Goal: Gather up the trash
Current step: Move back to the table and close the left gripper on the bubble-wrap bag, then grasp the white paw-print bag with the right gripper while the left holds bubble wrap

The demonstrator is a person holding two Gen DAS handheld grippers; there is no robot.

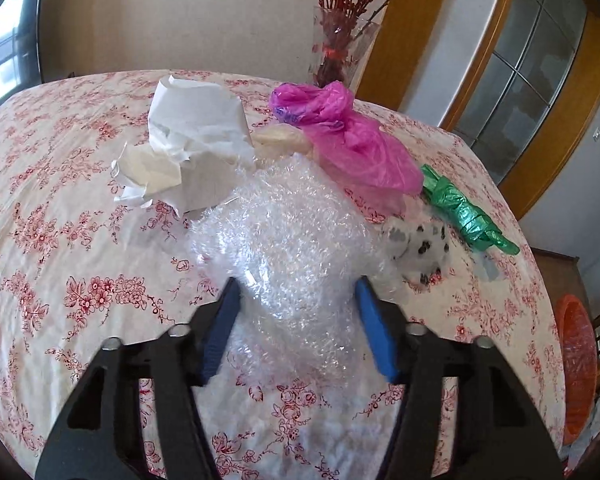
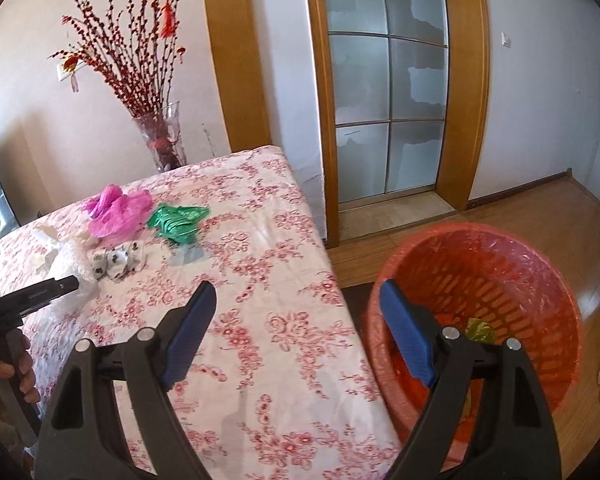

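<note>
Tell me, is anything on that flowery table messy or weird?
Yes. Trash lies in a heap on the flowery tablecloth: crumpled white paper, a pink plastic bag, a green bag and bubble wrap between the left gripper fingers. It belongs in the orange basket on the floor.

We count one bubble wrap wad [image 1: 296, 240] between the left jaws, one crumpled white paper [image 1: 192, 152], one pink bag [image 1: 340, 136], one green bag [image 1: 464, 212] and one spotted wrapper [image 1: 420, 248] beyond them, one orange basket [image 2: 500, 280] behind the right jaws.
</note>
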